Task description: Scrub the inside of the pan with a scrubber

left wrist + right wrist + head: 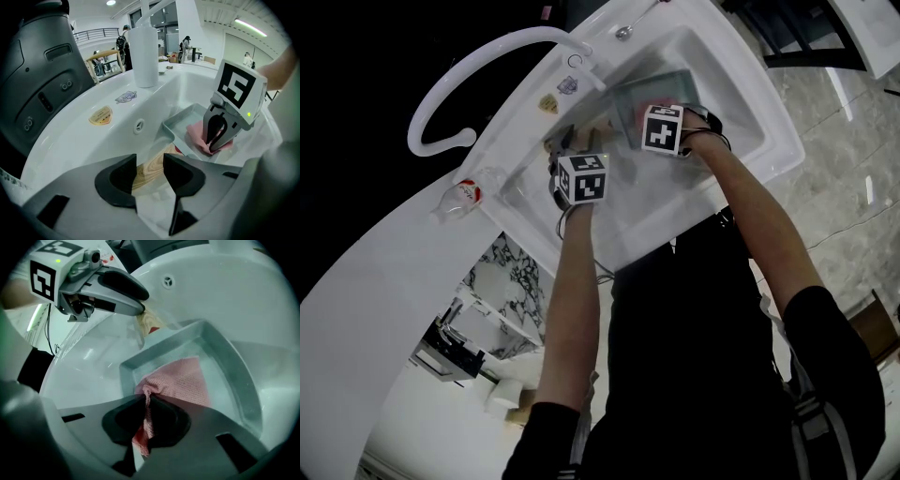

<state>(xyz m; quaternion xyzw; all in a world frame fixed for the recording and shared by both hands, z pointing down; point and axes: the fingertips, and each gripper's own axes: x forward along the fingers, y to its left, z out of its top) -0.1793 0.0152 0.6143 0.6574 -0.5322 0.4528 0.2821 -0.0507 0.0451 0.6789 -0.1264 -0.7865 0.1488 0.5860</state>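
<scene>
Left gripper (150, 163) clamps wooden handle (149, 324); right gripper (147, 409) pinches scrubber (180, 380) inside pan (234, 363).

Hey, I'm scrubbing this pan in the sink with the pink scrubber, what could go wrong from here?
1. The right tongs pinch only a bunched corner of the pink scrubber; hard strokes could pull it free.
2. The left tongs seem to hold the pan only by its wooden handle, so pressing down may tilt or twist the pan in the sink.
</scene>
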